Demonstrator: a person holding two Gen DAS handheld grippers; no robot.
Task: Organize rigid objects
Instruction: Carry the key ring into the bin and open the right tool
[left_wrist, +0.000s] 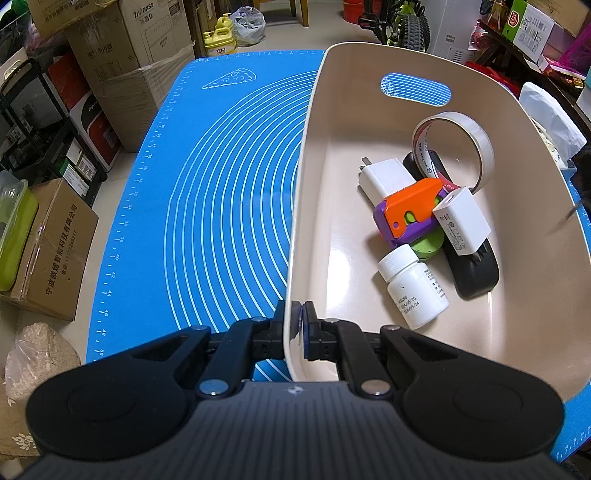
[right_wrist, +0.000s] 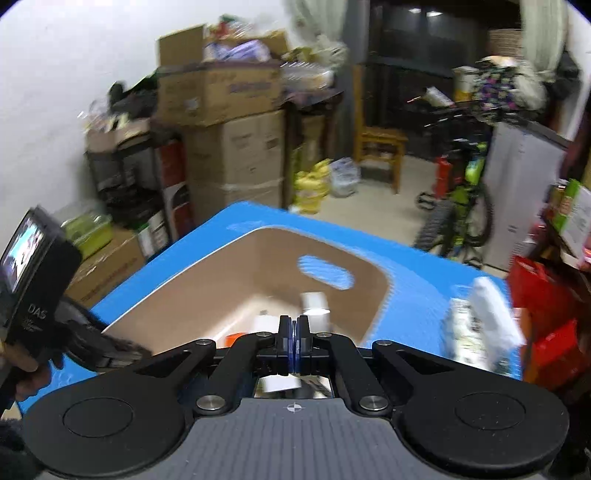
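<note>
A beige plastic bin (left_wrist: 306, 177) stands on the blue mat (left_wrist: 207, 206). My left gripper (left_wrist: 300, 325) is shut on the bin's near left wall. Inside lie a white pill bottle (left_wrist: 413, 291), an orange and purple toy (left_wrist: 410, 210), a green piece (left_wrist: 428, 245), two white chargers (left_wrist: 386, 177) (left_wrist: 463, 221), a black object (left_wrist: 476, 273) and a tape roll (left_wrist: 454, 147). In the blurred right wrist view my right gripper (right_wrist: 294, 332) is shut with nothing between its pads, above the near end of the bin (right_wrist: 207, 288). The left gripper's body (right_wrist: 33, 295) shows at the left edge.
Cardboard boxes (left_wrist: 140, 70) and shelves crowd the floor left of the table. A white packet (right_wrist: 484, 325) lies on the mat right of the bin. A wooden chair (right_wrist: 380, 155) and a bicycle (right_wrist: 461, 206) stand beyond the table.
</note>
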